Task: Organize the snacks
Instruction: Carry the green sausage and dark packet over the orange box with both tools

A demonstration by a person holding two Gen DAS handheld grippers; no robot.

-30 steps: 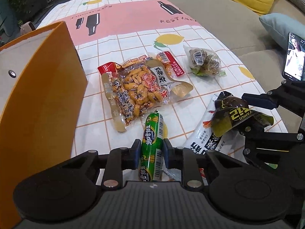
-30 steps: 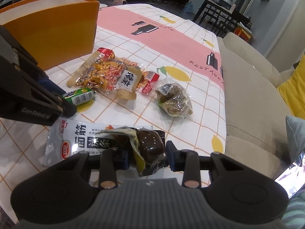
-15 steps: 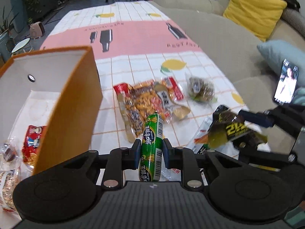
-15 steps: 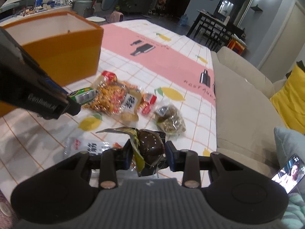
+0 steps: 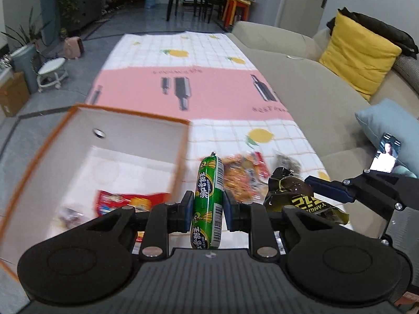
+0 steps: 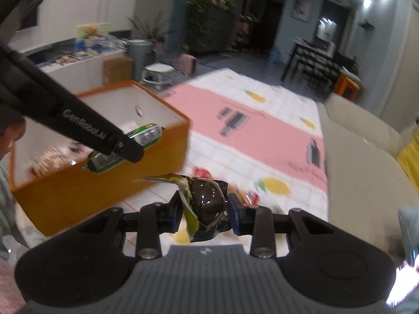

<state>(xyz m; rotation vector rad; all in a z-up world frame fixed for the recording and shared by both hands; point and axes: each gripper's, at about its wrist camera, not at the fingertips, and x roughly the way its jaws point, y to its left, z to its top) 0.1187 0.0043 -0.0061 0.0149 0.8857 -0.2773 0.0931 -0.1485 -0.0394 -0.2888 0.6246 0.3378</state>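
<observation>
Left gripper (image 5: pixel 205 210) clamps a light, firm, slippery-skinned green sausage stick (image 5: pixel 208 204) mid-length; right gripper (image 6: pixel 205 213) pinches a dark, crinkly snack pouch (image 6: pixel 204 204) across its soft bulge.

Green sausage (image 5: pixel 208 204), dark packet (image 6: pixel 207 204) held aloft.

Left gripper (image 5: pixel 206 209) clamped on a green sausage (image 5: pixel 208 204), held above the tablecloth (image 5: pixel 209 91). At left, an open orange box (image 5: pixel 180 141) containing a red packet (image 5: pixel 125 201). At right, the right gripper (image 5: pixel 324 191) holding a dark pouch (image 5: pixel 296 198). Blurred snack packets (image 5: pixel 243 175) lie beyond; sofa (image 5: pixel 301 91) alongside.
</observation>
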